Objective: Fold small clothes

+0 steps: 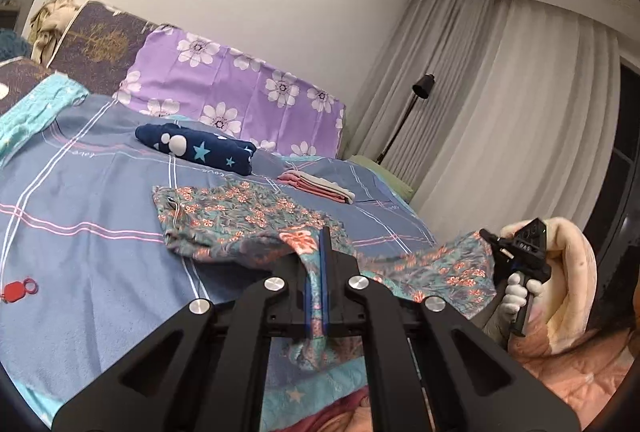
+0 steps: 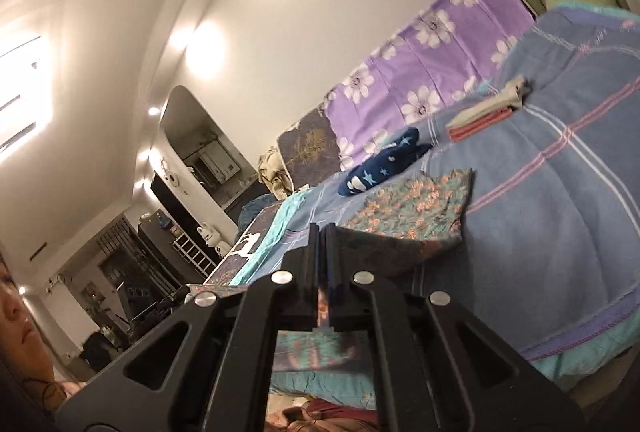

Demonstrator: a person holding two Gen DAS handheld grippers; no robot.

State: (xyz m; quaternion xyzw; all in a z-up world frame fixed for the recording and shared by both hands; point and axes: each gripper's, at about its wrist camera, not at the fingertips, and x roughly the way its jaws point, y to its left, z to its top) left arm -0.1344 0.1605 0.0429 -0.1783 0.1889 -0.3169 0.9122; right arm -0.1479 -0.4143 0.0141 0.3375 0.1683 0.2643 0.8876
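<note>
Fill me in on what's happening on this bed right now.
A person is folding a floral garment on the blue plaid bedspread, one handheld gripper in each hand. The left gripper and right gripper are both shut on its near edge, lifting it. Behind lie a folded navy star-print piece and a folded pink stack.

The flowery cloth (image 1: 240, 208) looks thin and soft. The blue blanket (image 1: 92, 192) looks fuzzy. The left gripper (image 1: 320, 252) is matt black plastic with shiny metal bolts (image 1: 276, 284).
</note>
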